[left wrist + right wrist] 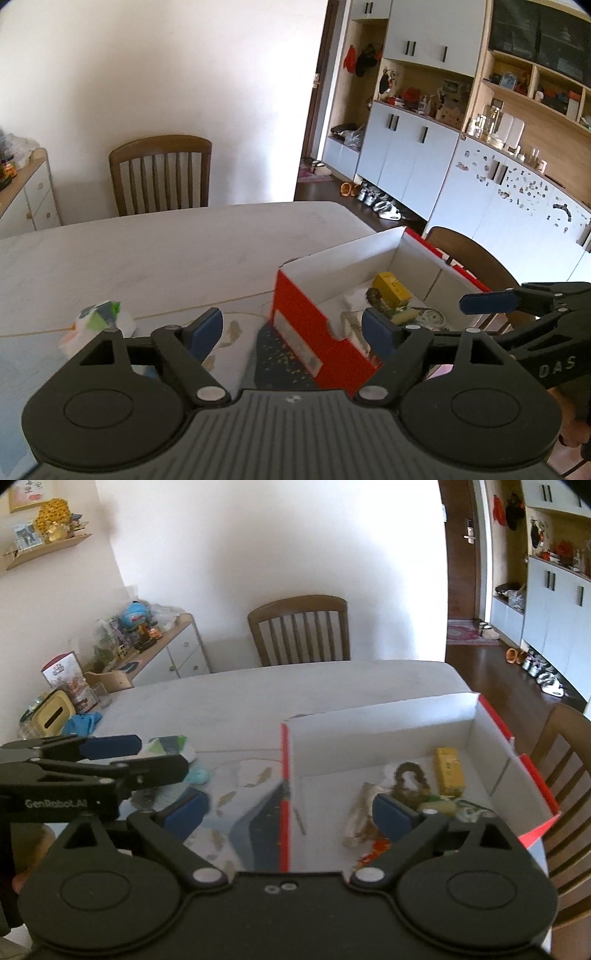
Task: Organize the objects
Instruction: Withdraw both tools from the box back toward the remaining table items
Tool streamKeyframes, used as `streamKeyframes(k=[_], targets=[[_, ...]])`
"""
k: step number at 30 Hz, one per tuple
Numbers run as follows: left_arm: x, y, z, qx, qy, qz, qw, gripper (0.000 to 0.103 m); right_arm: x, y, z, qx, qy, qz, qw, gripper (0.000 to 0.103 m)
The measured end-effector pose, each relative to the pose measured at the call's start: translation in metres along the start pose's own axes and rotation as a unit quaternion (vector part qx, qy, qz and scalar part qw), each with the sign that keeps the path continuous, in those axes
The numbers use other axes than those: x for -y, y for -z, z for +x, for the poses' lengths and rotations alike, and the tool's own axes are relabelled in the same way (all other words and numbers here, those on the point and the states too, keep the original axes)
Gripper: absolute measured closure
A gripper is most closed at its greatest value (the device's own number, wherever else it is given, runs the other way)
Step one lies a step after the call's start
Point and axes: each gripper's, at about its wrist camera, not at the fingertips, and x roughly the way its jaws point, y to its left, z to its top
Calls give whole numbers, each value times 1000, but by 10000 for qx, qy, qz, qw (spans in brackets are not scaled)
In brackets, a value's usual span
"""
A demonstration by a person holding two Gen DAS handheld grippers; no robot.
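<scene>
A red cardboard box [314,328] with white inside walls stands open on the white table [166,251]; it also shows in the right wrist view [406,720]. Inside lie a yellow carton [391,290] [448,771], a brown braided item [408,779] and other small things. A white and green packet [99,319] [170,747] lies on the table left of the box. My left gripper [293,328] is open and empty over the box's near left wall. My right gripper [288,812] is open and empty, astride that wall.
A patterned mat [236,797] lies under the box. Wooden chairs stand at the far side [160,173] and at the right [565,760]. A low sideboard [162,653] with clutter is at the left. Cabinets [461,166] line the right wall.
</scene>
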Motion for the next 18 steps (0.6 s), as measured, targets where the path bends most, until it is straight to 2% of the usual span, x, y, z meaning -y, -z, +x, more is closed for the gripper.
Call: streamKeyframes(k=[5, 7, 13, 18], targets=[[-20, 7, -6, -7, -17, -112, 9999, 12, -18, 0, 5, 23, -42, -38, 10000, 1], [-28, 11, -10, 16, -62, -144, 9999, 1, -25, -1, 8, 25, -38, -55, 10000, 1], [-59, 24, -17, 134, -269, -291, 9991, 0, -45, -5, 19, -53, -44, -141, 9999, 1], [-94, 41, -21, 171, -689, -490, 9963, 0, -62, -7, 35, -159, -9, -253, 9996, 1]])
